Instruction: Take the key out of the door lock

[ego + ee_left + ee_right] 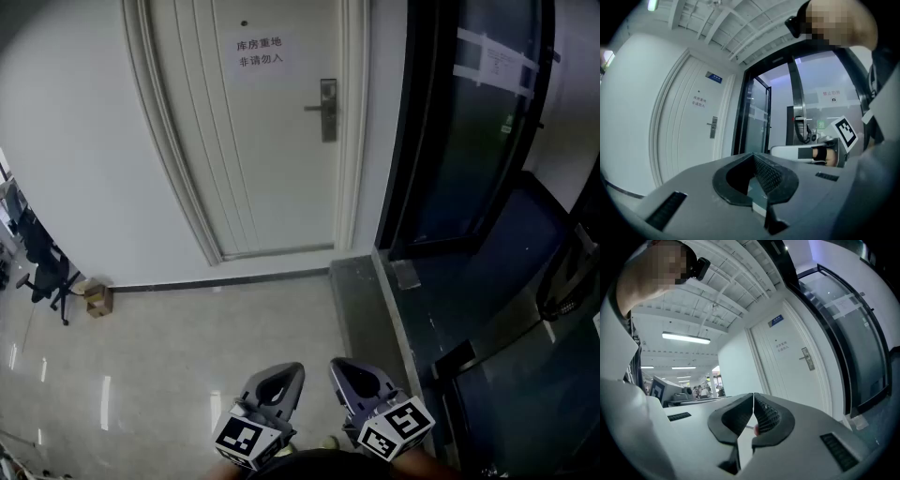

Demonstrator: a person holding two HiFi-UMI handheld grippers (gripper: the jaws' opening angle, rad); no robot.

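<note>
A white panelled door [272,141] stands shut in a white wall [75,141], with a paper notice [259,52] near its top. The lever handle and lock plate [327,111] are at the door's right edge; the key is too small to make out there. Dark glass doors [469,141] adjoin on the right. By the left edge of the glossy tiled floor [187,347] are a cardboard box [97,299] and an office chair [47,272]. The left claw [289,369] and right claw [339,364] hang low, well away from the door, each with its jaws together and empty.
</note>
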